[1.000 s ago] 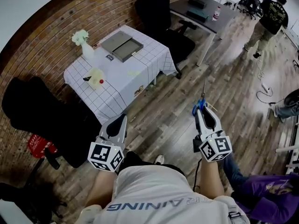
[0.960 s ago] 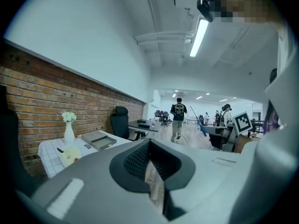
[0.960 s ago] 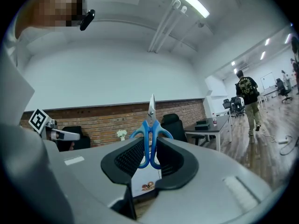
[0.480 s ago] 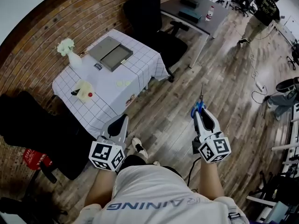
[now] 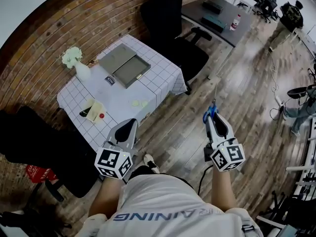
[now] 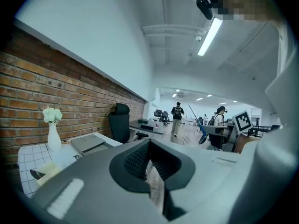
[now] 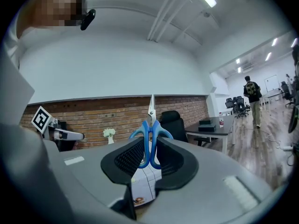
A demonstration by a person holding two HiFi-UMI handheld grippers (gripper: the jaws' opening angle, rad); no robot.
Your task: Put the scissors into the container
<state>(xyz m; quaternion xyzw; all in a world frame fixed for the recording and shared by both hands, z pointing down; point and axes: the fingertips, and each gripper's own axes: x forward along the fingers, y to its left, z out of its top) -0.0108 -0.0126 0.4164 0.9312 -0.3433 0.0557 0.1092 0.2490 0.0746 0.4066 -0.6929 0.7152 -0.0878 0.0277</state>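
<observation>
My right gripper [image 5: 213, 116] is shut on the blue handles of the scissors [image 5: 213, 107], with the blades pointing forward over the wood floor. In the right gripper view the scissors [image 7: 150, 133] stand upright between the pads of that gripper [image 7: 150, 148]. My left gripper [image 5: 129, 125] is shut with nothing in it and hovers at the near corner of the table; its pads meet at the tip [image 6: 150, 144]. The container [image 5: 124, 65], a grey open box, lies on the white checked tablecloth [image 5: 148, 85], well ahead of both grippers. The same box [image 6: 91, 143] shows in the left gripper view.
A white vase of flowers [image 5: 75, 62] and some small items [image 5: 94, 109] share the table. Black office chairs [image 5: 170, 19] stand behind and left of it [image 5: 34, 135]. A dark desk [image 5: 217, 15] is at the back right, and a person [image 5: 290, 18] stands far off.
The person has stepped forward: the table now lies closer to the left gripper in the head view. Both grippers keep their hold and pose.
</observation>
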